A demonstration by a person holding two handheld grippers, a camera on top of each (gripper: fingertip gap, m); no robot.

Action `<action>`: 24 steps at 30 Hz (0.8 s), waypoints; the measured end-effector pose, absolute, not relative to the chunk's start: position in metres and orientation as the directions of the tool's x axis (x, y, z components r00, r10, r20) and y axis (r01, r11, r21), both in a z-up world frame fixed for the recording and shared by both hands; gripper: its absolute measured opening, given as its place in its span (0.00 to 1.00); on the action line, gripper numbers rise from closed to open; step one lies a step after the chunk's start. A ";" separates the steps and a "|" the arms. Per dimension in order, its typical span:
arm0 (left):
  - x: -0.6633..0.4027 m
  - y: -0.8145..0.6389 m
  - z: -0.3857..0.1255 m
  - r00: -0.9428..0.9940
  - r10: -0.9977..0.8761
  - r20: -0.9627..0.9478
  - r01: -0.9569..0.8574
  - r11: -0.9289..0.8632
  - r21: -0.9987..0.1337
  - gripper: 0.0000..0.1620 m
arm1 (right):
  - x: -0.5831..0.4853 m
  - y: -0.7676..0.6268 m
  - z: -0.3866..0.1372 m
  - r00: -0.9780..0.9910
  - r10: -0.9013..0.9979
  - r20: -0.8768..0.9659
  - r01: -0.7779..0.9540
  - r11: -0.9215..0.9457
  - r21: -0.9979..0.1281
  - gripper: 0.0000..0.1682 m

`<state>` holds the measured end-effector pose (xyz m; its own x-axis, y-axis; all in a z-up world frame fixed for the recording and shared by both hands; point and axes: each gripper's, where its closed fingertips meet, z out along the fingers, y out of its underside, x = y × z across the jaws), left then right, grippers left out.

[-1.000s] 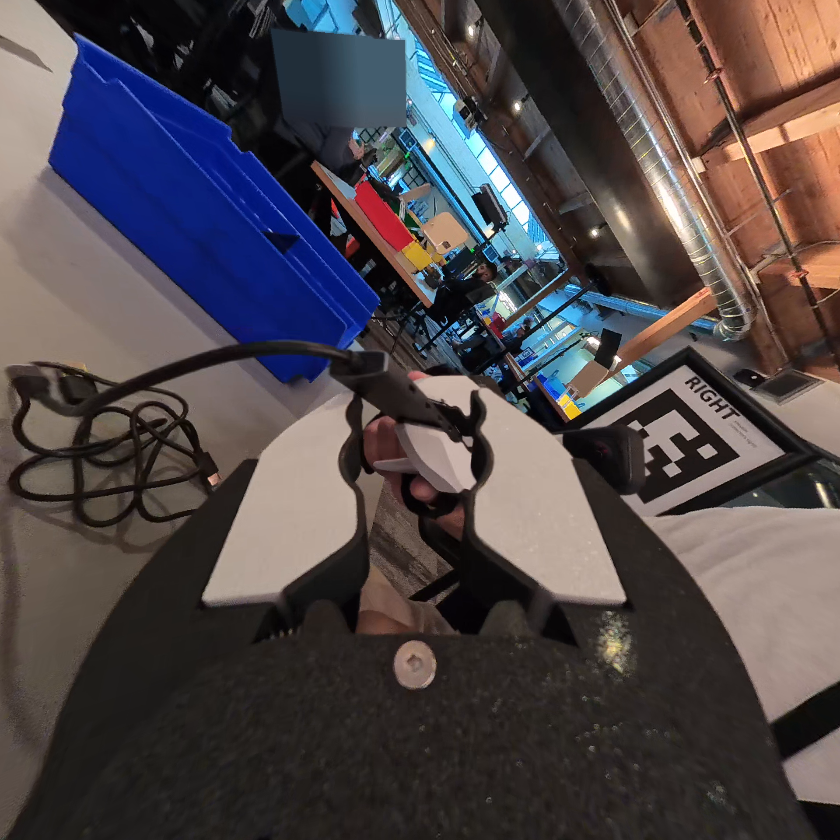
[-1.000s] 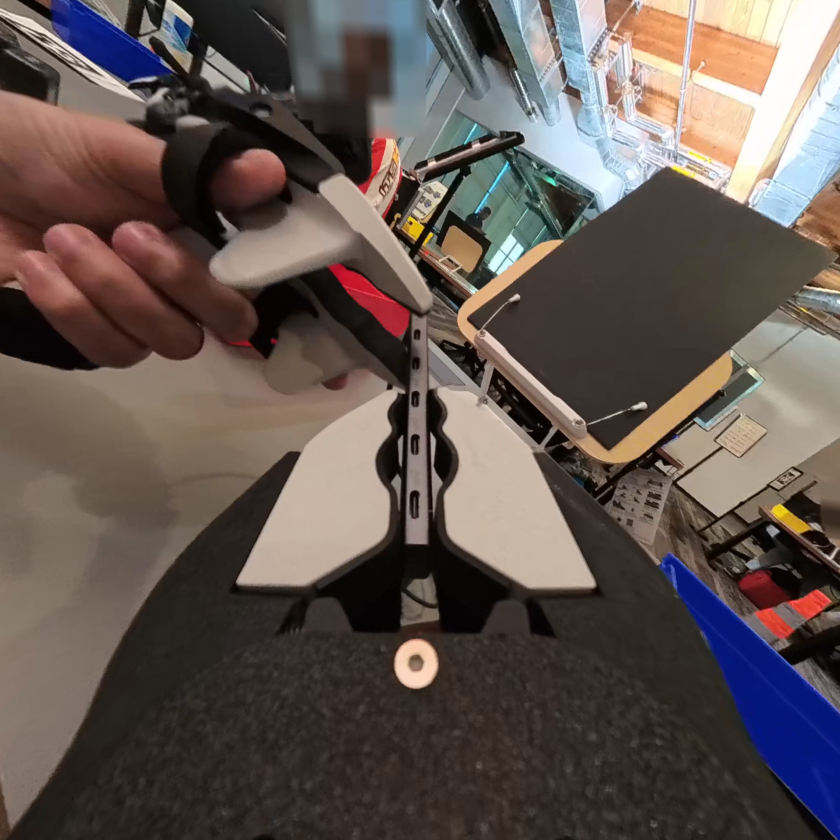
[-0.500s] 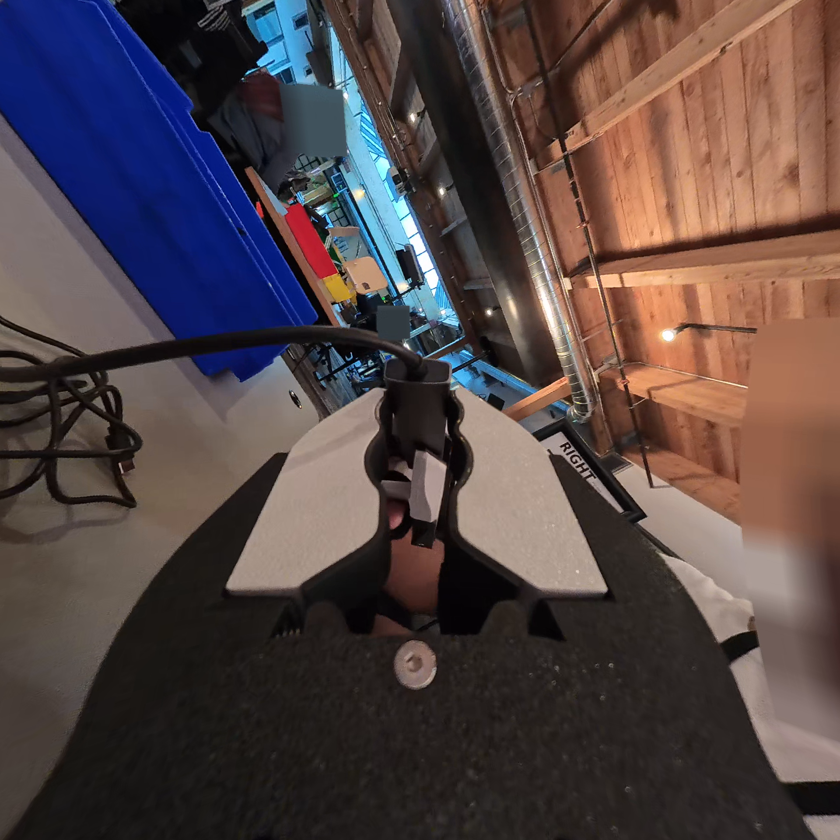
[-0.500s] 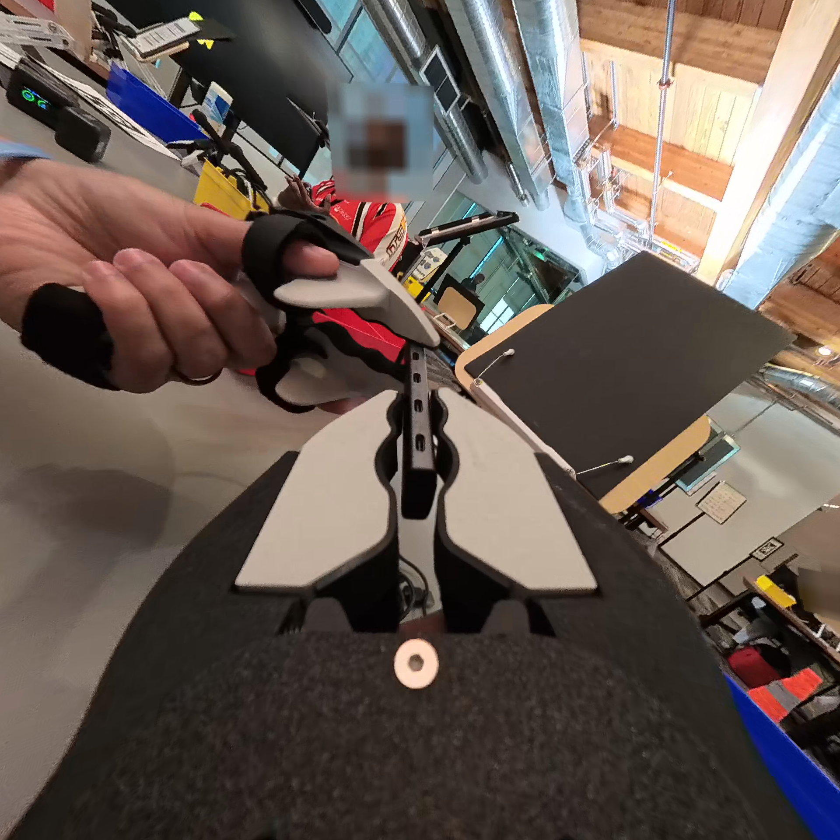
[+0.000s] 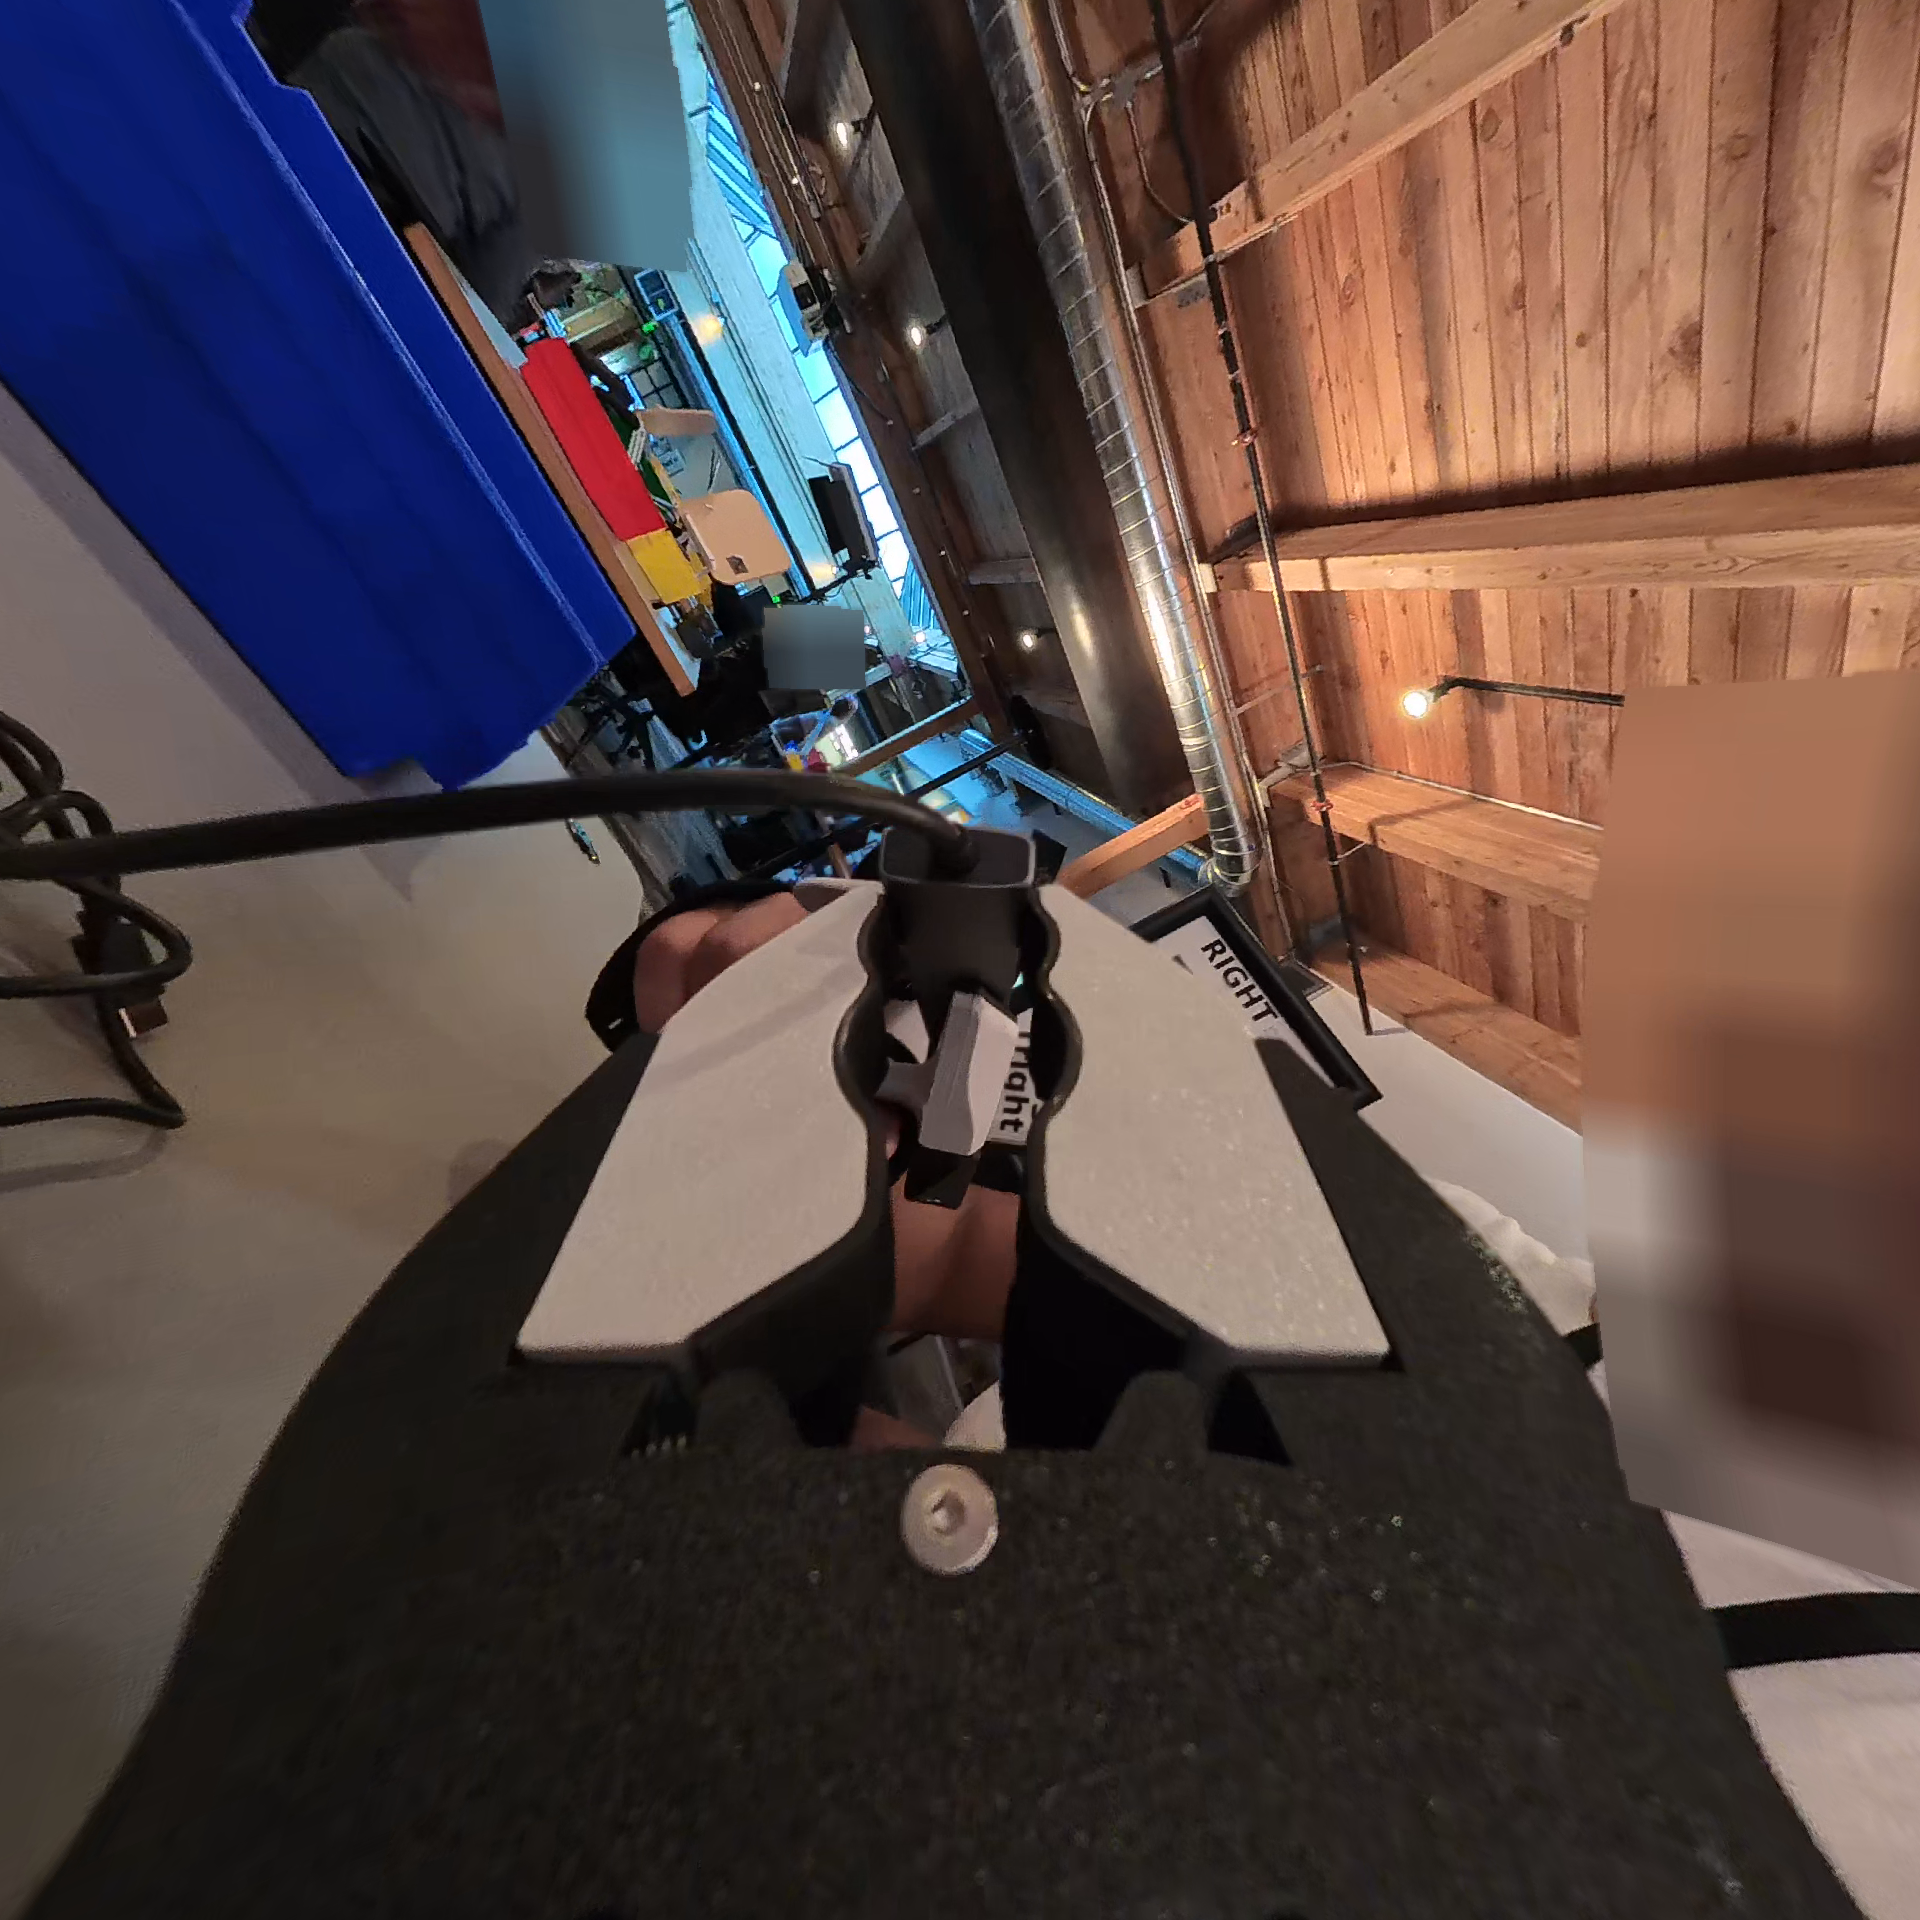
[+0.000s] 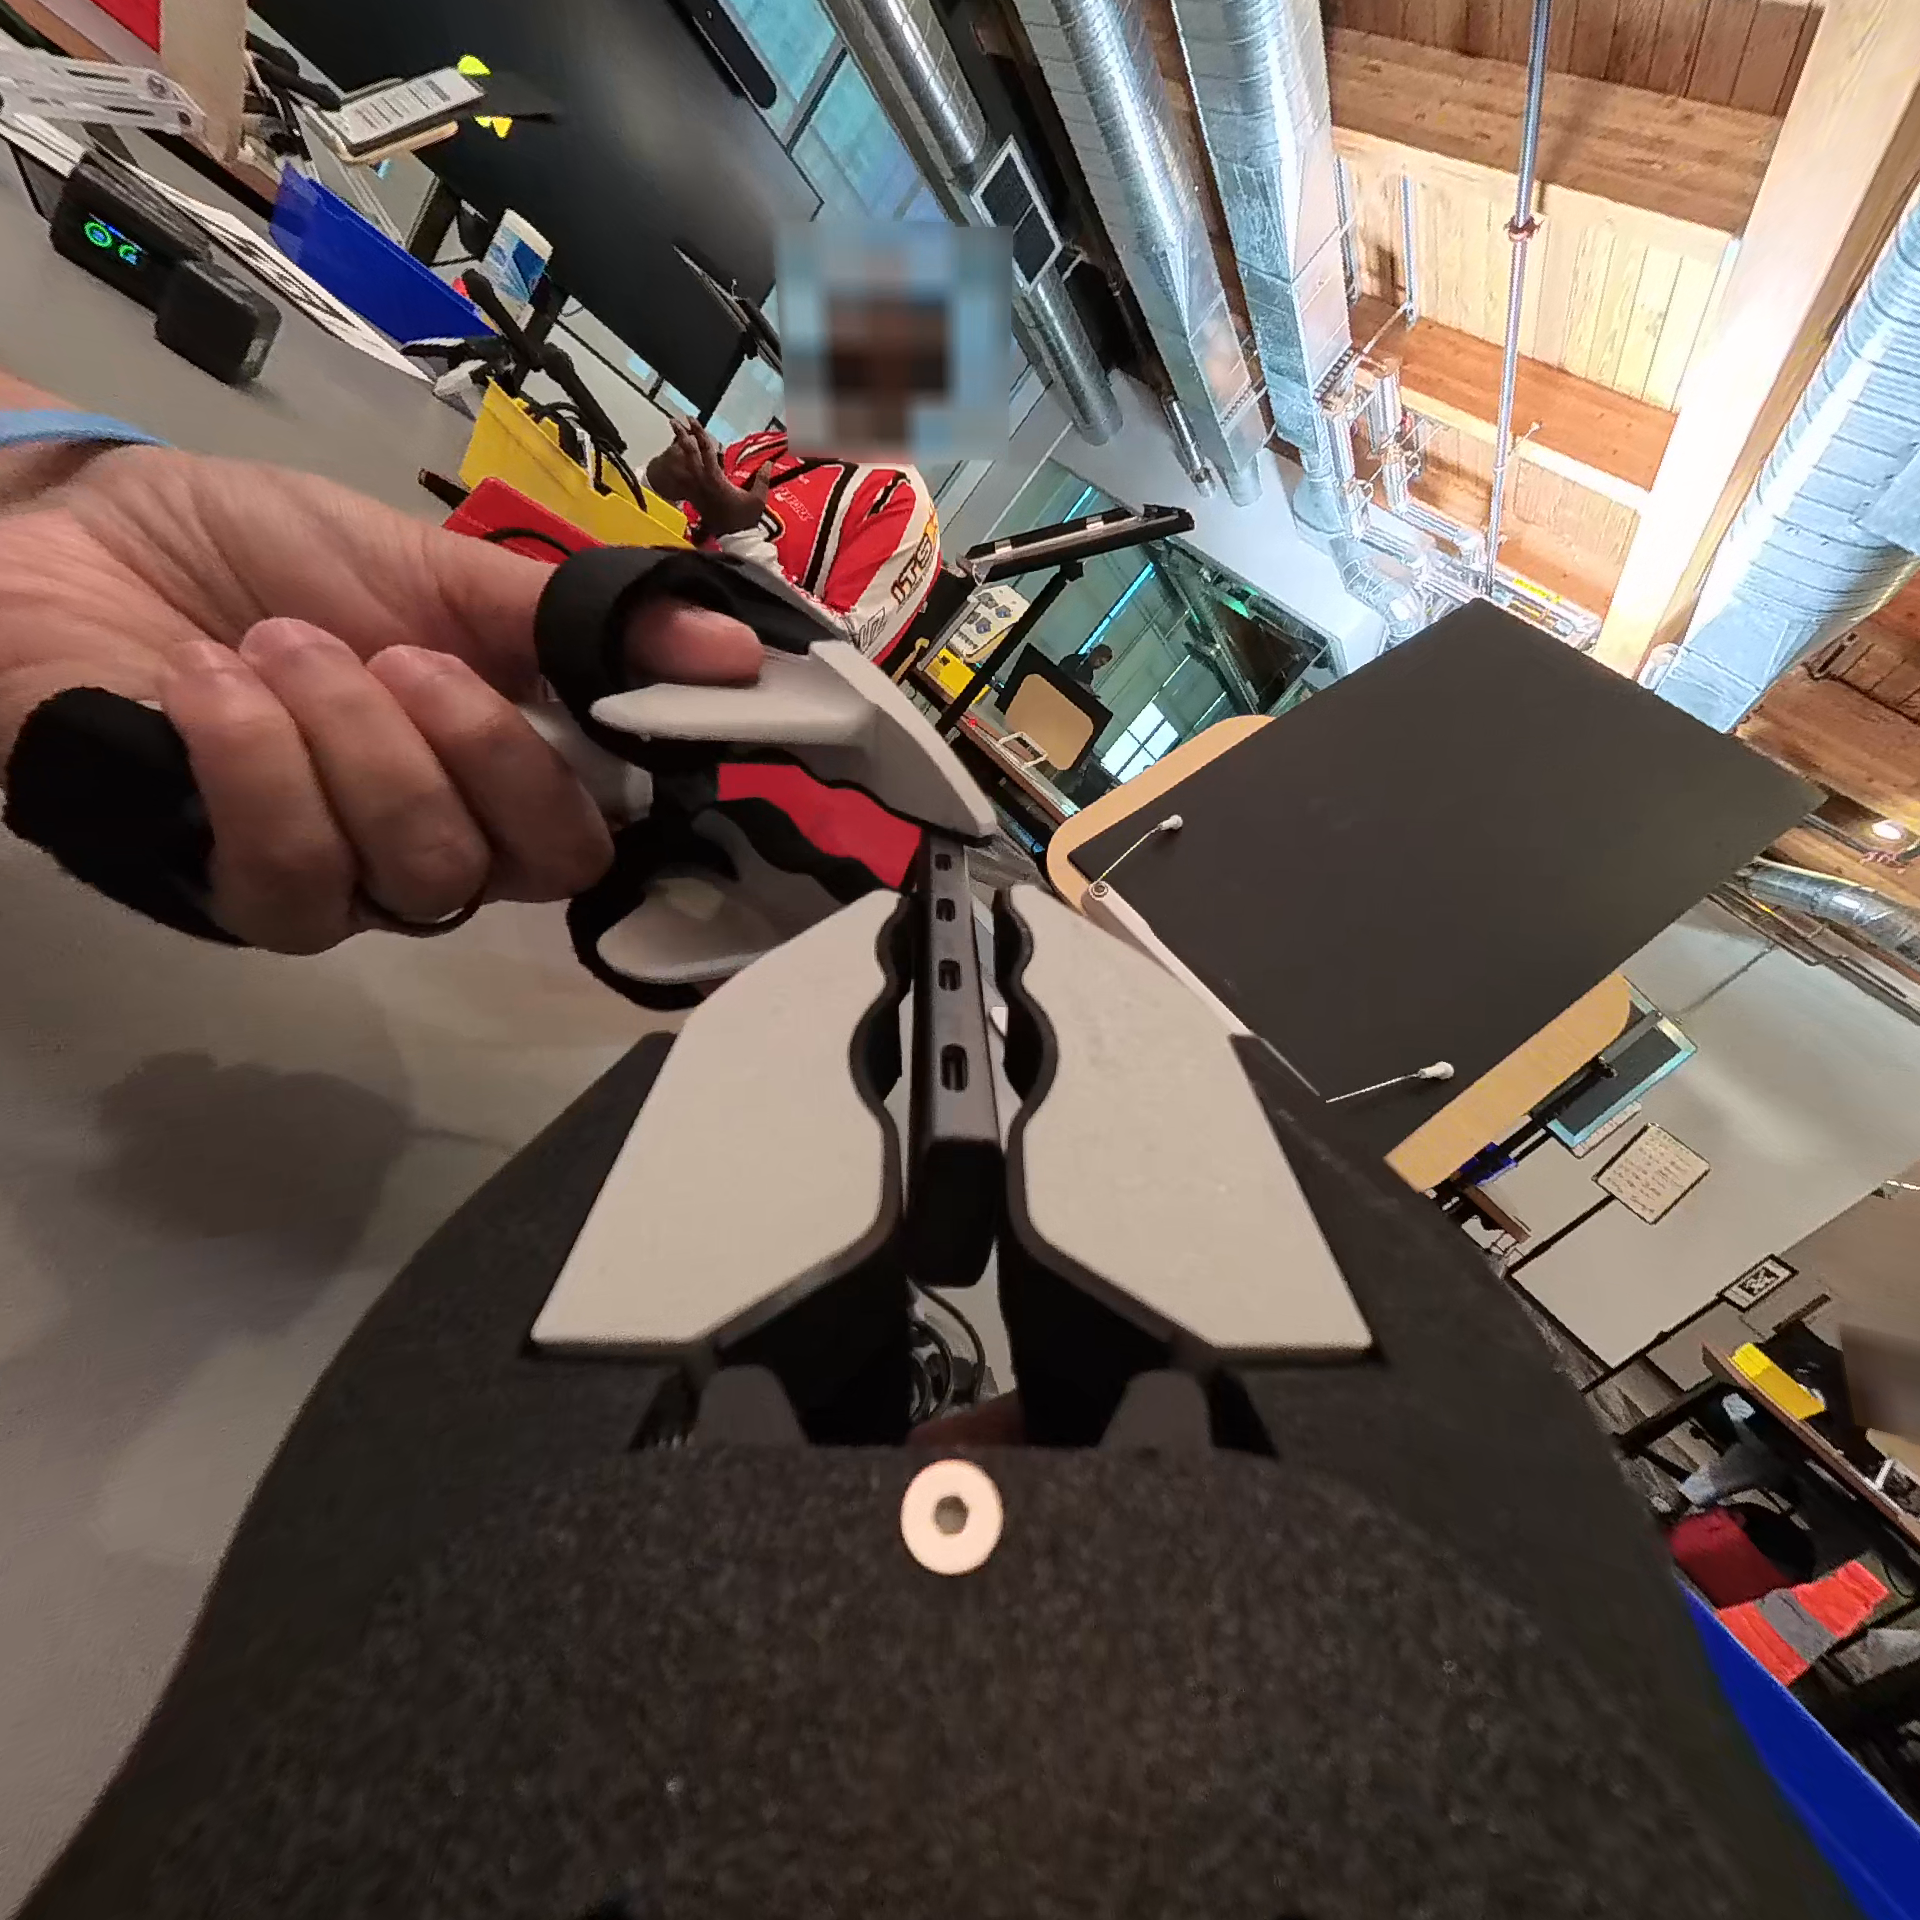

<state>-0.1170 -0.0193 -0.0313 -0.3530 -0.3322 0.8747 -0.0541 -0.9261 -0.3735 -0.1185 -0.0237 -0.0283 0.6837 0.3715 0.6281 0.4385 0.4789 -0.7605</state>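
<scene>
Between right fingers: black hub [image 6: 951,1049] was clamped, long axis pointing away, far end hidden.
Left gripper [image 5: 954,997]: closed on cable plug [image 5: 956,883]; cable [image 5: 416,816] ran left, cut off.

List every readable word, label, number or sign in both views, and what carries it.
I do not copy writing; these things bear it:
Black-framed marker sign, right of the left gripper: large print.
White label beyond the black plug it grips: print.
Red-and-white jersey: lettering.
Black device: green lit symbols.
Wall sheet: too small.
Port bar in the right gripper: none seen.
</scene>
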 end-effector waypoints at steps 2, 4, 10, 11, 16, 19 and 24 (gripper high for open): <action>-0.118 -0.019 -0.031 -0.337 -0.368 0.867 -0.052 -0.912 -0.407 0.14 | -0.118 -0.022 -0.031 0.682 0.378 0.626 0.445 0.465 -0.765 0.08; -0.119 -0.018 -0.030 -0.326 -0.397 0.858 -0.045 -0.900 -0.433 0.14 | -0.117 -0.020 -0.034 0.678 0.380 0.629 0.457 0.452 -0.766 0.08; -0.124 -0.007 -0.030 -0.297 -0.430 0.852 -0.011 -0.891 -0.454 0.13 | -0.115 -0.020 -0.035 0.677 0.392 0.623 0.456 0.442 -0.773 0.06; -0.125 -0.006 -0.030 -0.298 -0.425 0.855 -0.013 -0.894 -0.449 0.14 | -0.115 -0.019 -0.036 0.672 0.400 0.623 0.458 0.437 -0.775 0.06; -0.125 -0.005 -0.031 -0.327 -0.381 0.865 -0.016 -0.913 -0.409 0.14 | -0.115 -0.018 -0.037 0.674 0.425 0.604 0.454 0.406 -0.793 0.06; -0.125 -0.007 -0.027 -0.361 -0.349 0.865 -0.032 -0.922 -0.385 0.14 | -0.117 -0.022 -0.032 0.675 0.406 0.616 0.455 0.428 -0.781 0.06; -0.124 -0.011 -0.022 -0.399 -0.311 0.863 -0.037 -0.935 -0.354 0.14 | -0.119 -0.027 -0.025 0.688 0.401 0.605 0.428 0.448 -0.785 0.06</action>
<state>-0.1245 -0.0106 -0.0216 -0.3989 -0.3110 0.8627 -0.0369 -0.9345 -0.3539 -0.1186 -0.0274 -0.0250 0.6883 0.4009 0.6047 0.4282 0.4483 -0.7846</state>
